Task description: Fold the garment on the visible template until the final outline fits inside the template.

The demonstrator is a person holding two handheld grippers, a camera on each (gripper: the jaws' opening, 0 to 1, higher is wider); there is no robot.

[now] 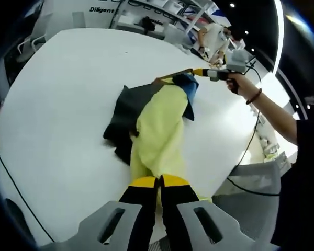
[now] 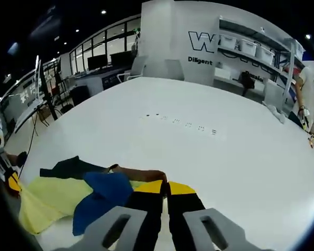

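**Both claws pinch opposite ends of the garment on the white table**

The table (image 1: pixel 68 104) is broad, white and smooth. In the right gripper view a short row of small dark marks (image 2: pixel 180 123) sits on it well beyond the cloth. Around the table is a bright showroom: white walls with dark lettering, shelves (image 2: pixel 251 47) carrying white bins, and a dark ceiling with spot lights. A black cable (image 1: pixel 13 183) runs along the table edge in the left gripper view, and a person (image 1: pixel 212 39) stands at the far side near the shelves.

The garment (image 1: pixel 159 125) lies stretched across the middle of the table: a pale yellow panel, a black part beside it, and a blue part with a brown strip at the far end.

The left claw (image 1: pixel 159 181) has its yellow-tipped jaws pressed together on the near yellow end of the garment, the cloth running straight out from between them. The right claw (image 2: pixel 165 184) also has its jaws closed, on the blue and brown end; in the left gripper view it comes in from the right, held level over the table by a hand (image 1: pixel 239 83) with a dark wrist band, the arm reaching back to a dark sleeve (image 1: pixel 310 151).
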